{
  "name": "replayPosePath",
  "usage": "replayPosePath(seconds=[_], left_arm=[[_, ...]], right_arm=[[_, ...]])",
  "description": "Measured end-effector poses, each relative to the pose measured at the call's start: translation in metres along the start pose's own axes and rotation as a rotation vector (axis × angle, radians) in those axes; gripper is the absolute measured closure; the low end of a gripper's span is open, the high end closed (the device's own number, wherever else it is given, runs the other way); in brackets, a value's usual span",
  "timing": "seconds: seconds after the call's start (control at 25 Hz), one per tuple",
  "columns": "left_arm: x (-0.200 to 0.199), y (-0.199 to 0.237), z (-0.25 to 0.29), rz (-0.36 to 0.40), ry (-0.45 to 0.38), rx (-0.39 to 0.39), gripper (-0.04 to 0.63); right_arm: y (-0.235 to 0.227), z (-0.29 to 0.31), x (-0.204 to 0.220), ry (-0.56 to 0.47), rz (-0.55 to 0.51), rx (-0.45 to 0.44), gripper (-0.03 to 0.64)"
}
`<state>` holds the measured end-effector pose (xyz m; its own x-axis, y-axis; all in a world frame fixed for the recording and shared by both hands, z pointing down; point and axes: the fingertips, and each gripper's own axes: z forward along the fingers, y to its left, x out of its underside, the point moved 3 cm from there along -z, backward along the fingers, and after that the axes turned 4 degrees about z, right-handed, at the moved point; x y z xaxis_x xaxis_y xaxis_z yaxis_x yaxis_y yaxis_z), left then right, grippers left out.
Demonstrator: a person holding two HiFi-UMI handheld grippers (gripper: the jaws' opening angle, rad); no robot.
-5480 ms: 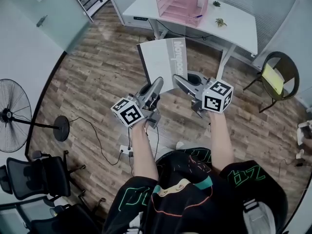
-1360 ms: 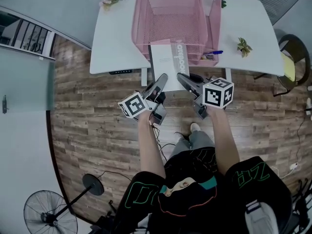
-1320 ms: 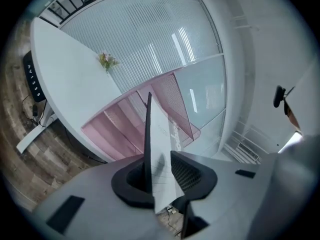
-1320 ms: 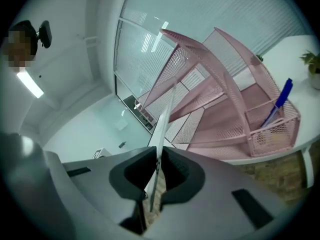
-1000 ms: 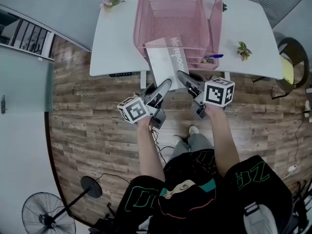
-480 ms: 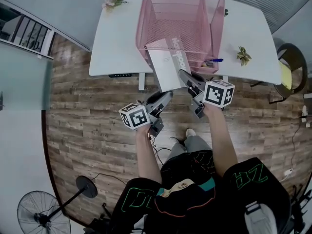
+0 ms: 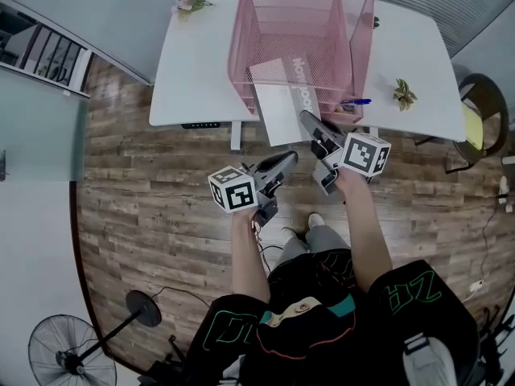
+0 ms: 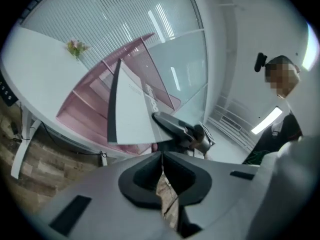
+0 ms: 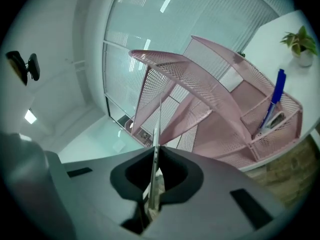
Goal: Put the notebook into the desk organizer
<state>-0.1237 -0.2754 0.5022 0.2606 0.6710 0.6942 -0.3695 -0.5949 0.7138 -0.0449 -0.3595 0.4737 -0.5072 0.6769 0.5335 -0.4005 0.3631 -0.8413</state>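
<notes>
One gripper alone carries the load. In the head view the right gripper (image 7: 311,121) pinches the near edge of the notebook (image 7: 282,95), and the book's far end appears to reach into the open front of the pink desk organizer (image 7: 241,51), on its left side. Holding the trailing edge likely leaves the leading edge free to slide in. The left gripper (image 7: 290,159) hangs on the person's side of the organizer, clear of the book. In the left gripper view its jaws are pressed together on nothing, and the notebook stands tilted before the organizer's mesh tiers, so the support seems no longer needed. In the right gripper view the book shows edge-on between clamped jaws, almost in line with a mesh divider. That wall is the edge to miss. Open room lies left of it, and the blue pen (image 9: 272,106) sits well clear at the organizer's right.
</notes>
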Motion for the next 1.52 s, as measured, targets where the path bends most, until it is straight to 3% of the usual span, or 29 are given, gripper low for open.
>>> replayPosePath(seconds=[0.12,0.4,0.48,0.6,0.72,0.96,1.08,1.2,1.28,1.52], left_arm=[[0.012,-0.003,0.003,0.055,0.084,-0.005,0.588],[-0.027,0.012,0.003,0.180,-0.021,-0.196,0.600],[-0.032,0.009,0.003,0.206,-0.013,-0.207,0.600],[-0.022,0.001,0.010,0.244,0.088,-0.148,0.600],[-0.011,0.005,0.016,0.287,0.170,-0.181,0.600],[-0.032,0.015,0.011,0.348,0.074,-0.317,0.600],[-0.040,0.019,0.009,0.342,0.050,-0.356,0.600],[-0.050,0.021,0.011,0.306,0.006,-0.363,0.600],[-0.052,0.023,0.017,0.312,0.019,-0.370,0.600],[-0.058,0.031,0.029,0.298,0.040,-0.378,0.600]], right_arm=[[0.004,0.003,-0.004,-0.010,0.017,-0.013,0.603],[-0.002,0.008,-0.004,-0.044,0.047,0.019,0.603],[-0.002,0.007,-0.007,-0.065,0.066,0.023,0.603],[-0.003,0.008,-0.014,-0.102,0.109,0.020,0.603],[-0.003,0.011,-0.015,-0.121,0.132,0.019,0.603],[-0.004,0.012,-0.011,-0.111,0.088,0.046,0.599],[-0.005,0.012,-0.010,-0.097,0.030,0.083,0.572],[-0.005,0.010,-0.005,-0.044,-0.048,0.126,0.461],[-0.004,0.005,-0.005,-0.027,-0.099,0.150,0.411],[0.001,-0.024,-0.007,0.040,-0.308,0.219,0.400]])
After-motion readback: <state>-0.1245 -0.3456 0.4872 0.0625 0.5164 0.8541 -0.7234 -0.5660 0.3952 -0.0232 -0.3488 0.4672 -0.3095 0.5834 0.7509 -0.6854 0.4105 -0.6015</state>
